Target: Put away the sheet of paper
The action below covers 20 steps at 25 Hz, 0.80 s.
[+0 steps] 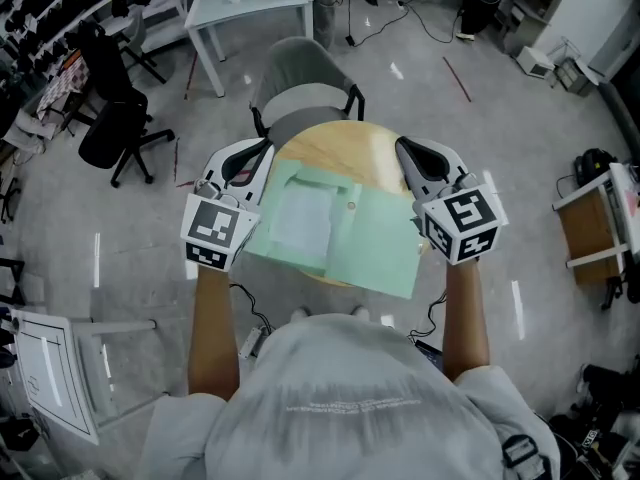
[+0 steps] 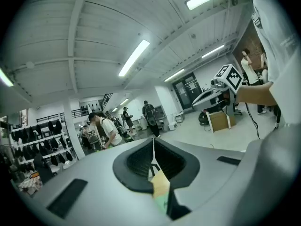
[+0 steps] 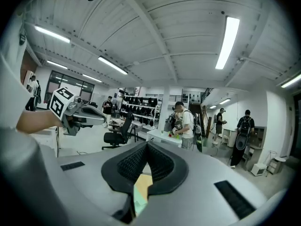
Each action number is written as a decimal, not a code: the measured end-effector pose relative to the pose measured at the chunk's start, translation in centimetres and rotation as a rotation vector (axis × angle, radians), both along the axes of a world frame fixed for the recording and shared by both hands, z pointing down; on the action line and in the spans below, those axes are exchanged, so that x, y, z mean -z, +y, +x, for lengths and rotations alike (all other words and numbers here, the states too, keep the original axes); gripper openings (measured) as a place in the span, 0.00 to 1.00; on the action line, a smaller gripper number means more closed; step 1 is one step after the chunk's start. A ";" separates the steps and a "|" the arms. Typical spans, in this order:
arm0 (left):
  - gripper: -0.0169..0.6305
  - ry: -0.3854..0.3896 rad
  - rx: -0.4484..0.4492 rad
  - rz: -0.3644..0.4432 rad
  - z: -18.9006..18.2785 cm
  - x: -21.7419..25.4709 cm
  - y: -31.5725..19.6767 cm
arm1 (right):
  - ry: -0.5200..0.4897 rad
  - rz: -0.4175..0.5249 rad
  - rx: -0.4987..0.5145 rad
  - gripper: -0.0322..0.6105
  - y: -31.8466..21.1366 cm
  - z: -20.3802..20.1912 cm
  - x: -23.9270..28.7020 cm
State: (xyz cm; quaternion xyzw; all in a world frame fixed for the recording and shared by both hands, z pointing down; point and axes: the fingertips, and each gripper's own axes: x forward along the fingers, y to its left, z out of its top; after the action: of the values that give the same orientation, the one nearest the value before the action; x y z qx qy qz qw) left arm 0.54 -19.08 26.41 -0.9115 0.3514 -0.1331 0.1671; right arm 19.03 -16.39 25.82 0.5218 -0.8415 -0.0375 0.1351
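Note:
A light green folder (image 1: 370, 238) lies open on the round wooden table (image 1: 320, 143). A pale sheet of paper (image 1: 300, 218) rests on the folder's left half. My left gripper (image 1: 266, 149) hovers over the folder's left edge, tilted upward. In the left gripper view its jaws (image 2: 154, 147) meet in a thin line with nothing seen between them. My right gripper (image 1: 401, 145) hangs over the folder's right side. The right gripper view shows its jaws (image 3: 146, 149) shut too, with only table and green folder visible below.
A grey chair (image 1: 305, 78) stands behind the round table. A white table (image 1: 250, 3) is farther back and a black office chair (image 1: 115, 128) at the left. A wooden cart (image 1: 590, 223) stands at the right. People stand in the room's background.

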 end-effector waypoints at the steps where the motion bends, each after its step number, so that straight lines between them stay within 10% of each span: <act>1: 0.06 0.000 -0.001 0.005 0.0 0.1 0.0 | 0.009 -0.003 0.003 0.09 -0.1 -0.1 -0.2; 20: 0.06 -0.032 0.079 -0.031 -1.9 -1.8 -0.6 | 0.027 -0.065 0.033 0.09 -1.0 -1.3 -3.0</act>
State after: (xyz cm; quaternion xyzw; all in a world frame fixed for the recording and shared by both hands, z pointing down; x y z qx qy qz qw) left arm -1.33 -19.68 28.24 -0.8973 0.3822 -0.1593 0.1531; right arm 17.70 -17.42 28.83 0.5027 -0.8488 -0.0192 0.1628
